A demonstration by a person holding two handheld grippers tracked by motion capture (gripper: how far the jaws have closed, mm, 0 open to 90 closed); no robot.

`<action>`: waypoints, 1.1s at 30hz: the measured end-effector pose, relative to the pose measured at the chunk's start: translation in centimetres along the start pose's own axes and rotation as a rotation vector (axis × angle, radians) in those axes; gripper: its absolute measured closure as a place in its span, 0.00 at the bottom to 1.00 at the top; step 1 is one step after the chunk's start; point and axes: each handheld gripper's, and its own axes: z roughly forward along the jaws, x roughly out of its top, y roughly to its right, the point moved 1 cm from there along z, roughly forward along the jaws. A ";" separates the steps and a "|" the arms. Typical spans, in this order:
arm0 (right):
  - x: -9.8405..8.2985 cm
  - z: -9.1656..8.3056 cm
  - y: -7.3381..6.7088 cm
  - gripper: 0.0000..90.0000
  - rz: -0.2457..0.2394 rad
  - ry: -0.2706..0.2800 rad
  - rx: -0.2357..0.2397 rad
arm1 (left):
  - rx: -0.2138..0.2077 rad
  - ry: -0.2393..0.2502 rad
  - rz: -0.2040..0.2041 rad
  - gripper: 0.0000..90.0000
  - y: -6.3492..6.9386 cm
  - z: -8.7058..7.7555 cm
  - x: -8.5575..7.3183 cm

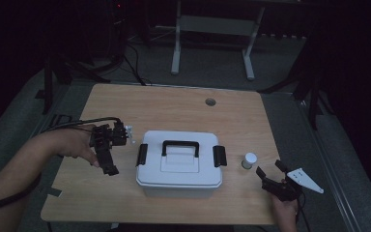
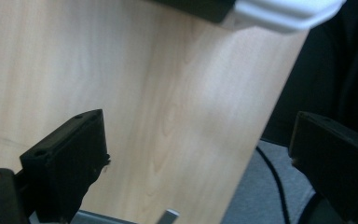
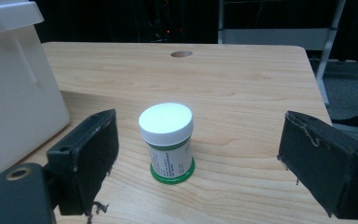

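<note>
- Small jar [image 3: 168, 142] with white cap and green base stood upright on the wooden surface [image 1: 183, 108], just beside the right end of the white box [image 1: 179, 164], not touching it.
- Sat centred between the jaws in the right gripper view, so probably the thing being gone for.
- Right gripper [image 1: 269, 170] held low near the front right corner of the surface, jaws spread wide, nothing in them, aimed at the jar from the person's side; looked lined up for a side grasp on the jar body below the cap.
- Right hand [image 1: 285, 205] came in from the bottom edge behind the gripper.
- Box lid was down, black handle [image 1: 180, 146] flat on top, black latches on both ends apparently shut; jar likely meant to go inside, so lid would need opening first.
- Left gripper [image 1: 107, 164] hovered left of the box, jaws wide apart, empty, pointed down at bare surface near the front edge; seemed parked ready for the near latch or to steady the box.
- Left hand [image 1: 75, 145] wrapped round the gripper body, cable trailing off left.
</note>
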 end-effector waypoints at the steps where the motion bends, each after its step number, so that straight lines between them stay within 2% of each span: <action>1: 0.0 0.0 0.0 0.13 -0.001 0.000 0.001 | 0.023 -0.005 0.012 0.04 0.0 -0.1 0.5; 7: 0.0 0.0 -0.1 0.13 -0.002 -0.001 0.011 | 0.021 0.013 0.036 0.04 0.0 -0.6 2.4; 9: 0.0 0.0 -0.1 0.13 -0.002 -0.002 0.012 | 0.016 0.012 0.049 0.04 -0.1 -0.6 3.0; 10: 0.0 0.0 -0.1 0.13 -0.002 -0.003 0.011 | 0.030 0.009 0.058 0.04 -0.1 -0.6 3.4; 13: 0.0 0.1 -0.1 0.13 -0.004 -0.008 0.013 | 0.032 0.003 0.075 0.04 0.0 -0.5 4.4; 20: -0.1 0.2 -0.1 0.13 -0.008 -0.015 0.017 | 0.026 0.005 0.119 0.04 0.1 -0.4 6.7; 33: -0.1 0.1 -0.1 0.13 -0.004 -0.017 0.023 | 0.020 -0.021 0.158 0.06 -0.1 -0.2 10.3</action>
